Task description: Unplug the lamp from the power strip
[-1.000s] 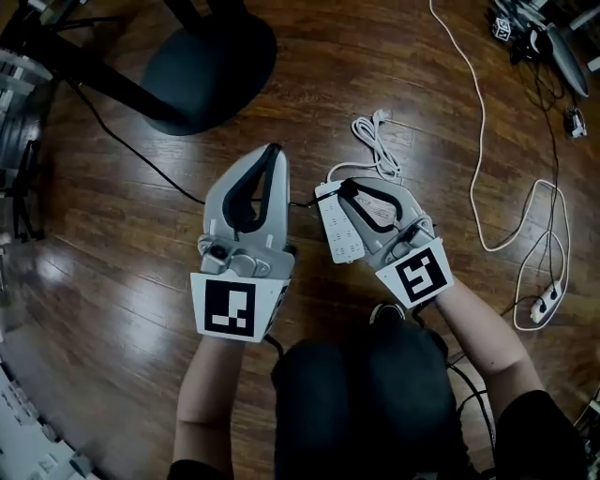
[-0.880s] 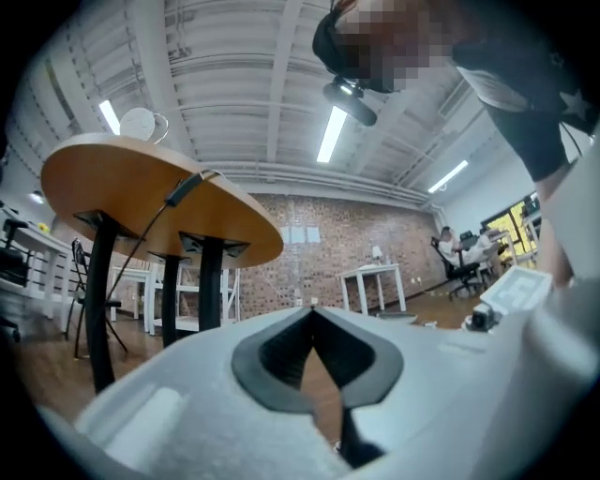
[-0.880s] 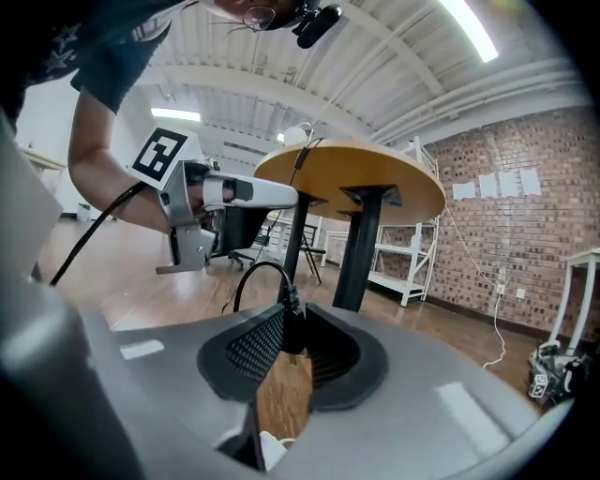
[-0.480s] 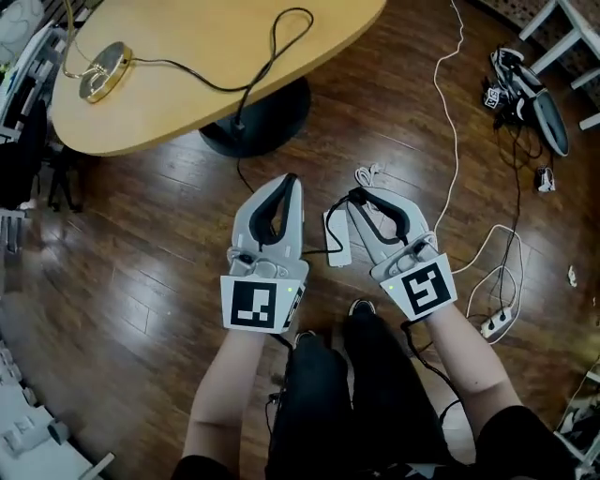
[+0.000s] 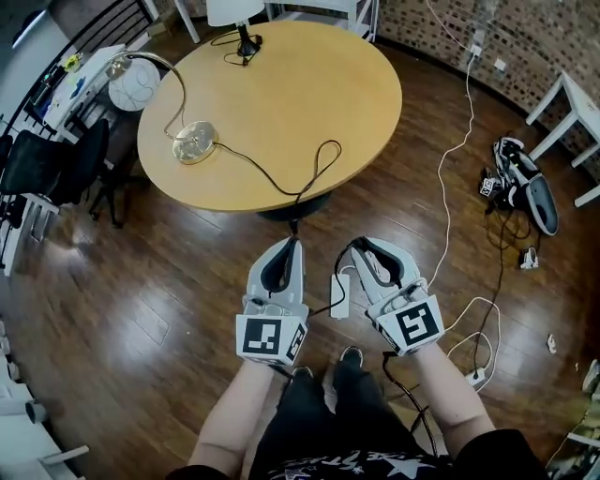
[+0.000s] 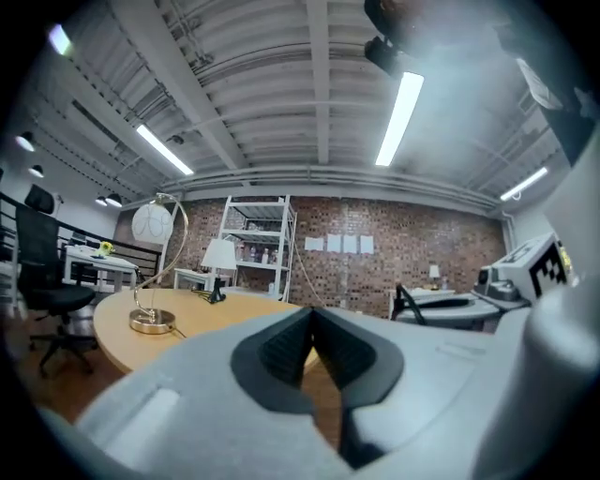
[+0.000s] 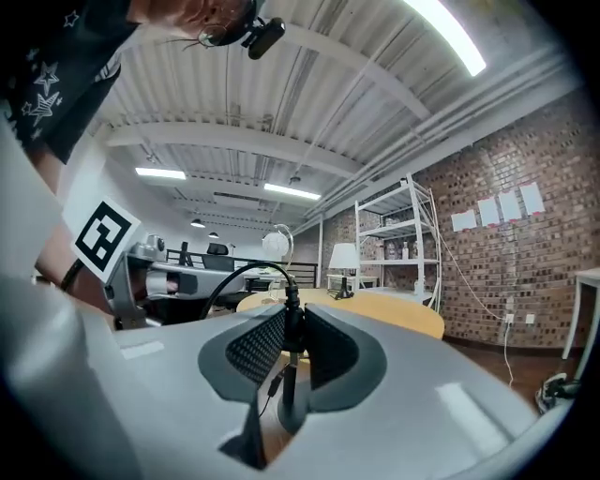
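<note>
The gold lamp (image 5: 195,142) stands on the round wooden table (image 5: 356,103). Its black cord (image 5: 314,169) runs across the top and over the near edge. My right gripper (image 5: 357,246) is shut on the cord's black plug (image 7: 292,323); its jaws have just been closing, with the plug between the pads. The cord (image 7: 230,281) arches up and left from there. The white power strip (image 5: 340,293) lies on the floor below, between the two grippers and apart from the plug. My left gripper (image 5: 292,242) is level beside the right one, shut and empty (image 6: 311,314).
A second white power strip (image 5: 476,378) and a long white cable (image 5: 448,187) lie on the floor at right, near a dark bag (image 5: 520,187). A white-shaded table lamp (image 5: 234,11) stands at the table's far edge. A black chair (image 5: 47,159) is left; brick wall behind.
Both grippers have risen from floor level to about table height. The right one carried the plug up and away from the strip, which stayed on the floor. The table has come into view.
</note>
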Tool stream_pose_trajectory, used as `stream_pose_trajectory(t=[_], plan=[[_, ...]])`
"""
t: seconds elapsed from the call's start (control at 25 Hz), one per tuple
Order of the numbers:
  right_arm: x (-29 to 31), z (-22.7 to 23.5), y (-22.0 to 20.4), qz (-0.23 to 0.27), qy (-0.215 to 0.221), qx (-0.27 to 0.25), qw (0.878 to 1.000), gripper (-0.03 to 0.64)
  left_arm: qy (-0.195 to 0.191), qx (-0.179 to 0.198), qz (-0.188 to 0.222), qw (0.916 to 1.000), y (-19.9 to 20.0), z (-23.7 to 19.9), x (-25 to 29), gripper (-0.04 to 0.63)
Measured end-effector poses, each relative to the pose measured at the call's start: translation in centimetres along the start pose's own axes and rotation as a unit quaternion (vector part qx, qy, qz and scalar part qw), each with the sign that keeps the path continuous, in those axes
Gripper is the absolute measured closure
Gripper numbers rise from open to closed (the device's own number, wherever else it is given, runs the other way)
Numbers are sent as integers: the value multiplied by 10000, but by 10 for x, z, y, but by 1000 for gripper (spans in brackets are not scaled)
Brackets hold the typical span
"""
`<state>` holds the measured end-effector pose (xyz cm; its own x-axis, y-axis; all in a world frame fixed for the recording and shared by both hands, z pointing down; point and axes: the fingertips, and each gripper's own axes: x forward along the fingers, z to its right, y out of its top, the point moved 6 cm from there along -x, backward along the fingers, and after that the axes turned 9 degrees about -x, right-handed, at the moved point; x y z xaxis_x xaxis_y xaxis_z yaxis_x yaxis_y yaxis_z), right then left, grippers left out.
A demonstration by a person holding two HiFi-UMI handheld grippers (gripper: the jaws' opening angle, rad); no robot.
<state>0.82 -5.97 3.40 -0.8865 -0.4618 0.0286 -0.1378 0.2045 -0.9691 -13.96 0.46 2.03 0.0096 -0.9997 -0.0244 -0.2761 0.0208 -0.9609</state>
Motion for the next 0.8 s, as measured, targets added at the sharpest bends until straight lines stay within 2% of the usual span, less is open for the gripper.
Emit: stream_pose_trajectory(t=[0.2,0.36,0.48,0.8], plan=[[-6,14,38,5,-301,138,9995,554,-15,-121,-33,9999,24,15,-17,591],[-8,10,64,221,-218,-4,9995,554,-200,-50,64,9998,47,29,-26,591],[-18,4,67,194,-240,-28,9995,555,-148,-74,76,9998,54,38,-34,592],[-25,-10,69,54,-379,-81,9992,555,-304,39,136,9994,62,44,-45,591]])
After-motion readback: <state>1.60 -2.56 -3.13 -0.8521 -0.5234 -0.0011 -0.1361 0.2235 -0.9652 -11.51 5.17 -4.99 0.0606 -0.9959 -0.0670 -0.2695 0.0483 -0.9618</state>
